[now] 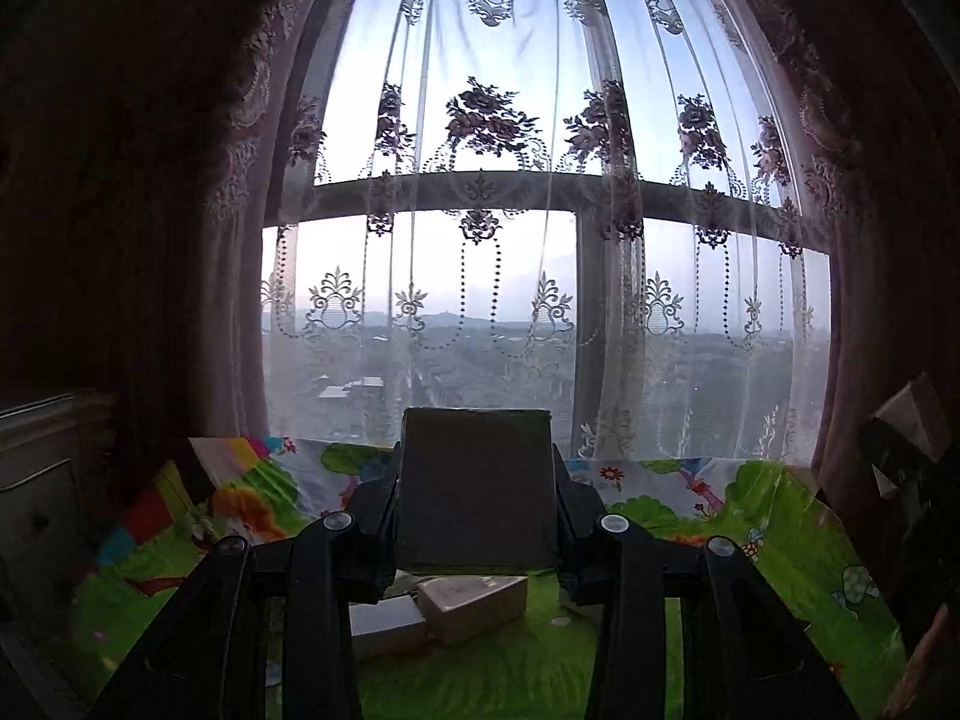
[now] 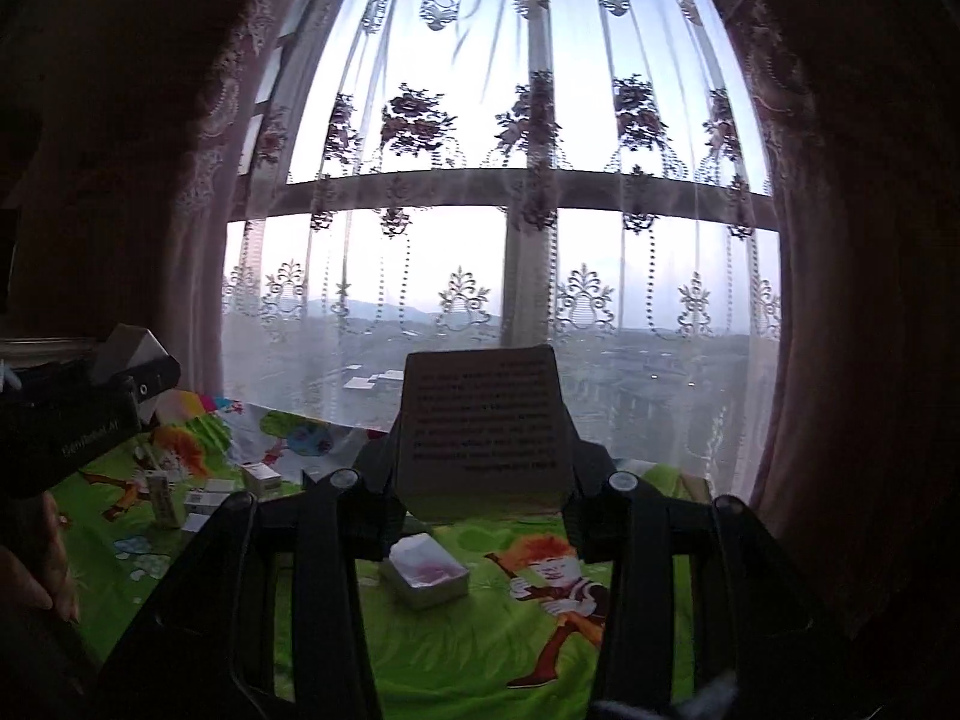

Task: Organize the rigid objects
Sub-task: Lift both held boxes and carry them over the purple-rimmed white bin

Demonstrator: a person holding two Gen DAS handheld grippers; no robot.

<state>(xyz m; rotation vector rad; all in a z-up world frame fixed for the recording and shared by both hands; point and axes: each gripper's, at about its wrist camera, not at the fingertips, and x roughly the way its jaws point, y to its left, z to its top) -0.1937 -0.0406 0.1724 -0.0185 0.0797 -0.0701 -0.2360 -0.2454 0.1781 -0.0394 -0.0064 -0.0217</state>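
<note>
My left gripper (image 1: 477, 504) is shut on a dark box (image 1: 477, 480), held upright above the green cartoon cloth (image 1: 780, 540). Two pale boxes (image 1: 468, 597) lie on the cloth just under it. My right gripper (image 2: 486, 462) is shut on a pale box with printed text (image 2: 486, 426), also held above the cloth. A small white box (image 2: 427, 577) lies on the cloth below it. The left gripper with its box (image 2: 129, 354) shows at the left edge of the right wrist view.
Several small boxes (image 2: 204, 492) stand on the cloth at the left. A lace curtain (image 1: 480, 240) and a window run along the far edge. Dark drapes hang on both sides. A cabinet (image 1: 36, 480) stands at the left.
</note>
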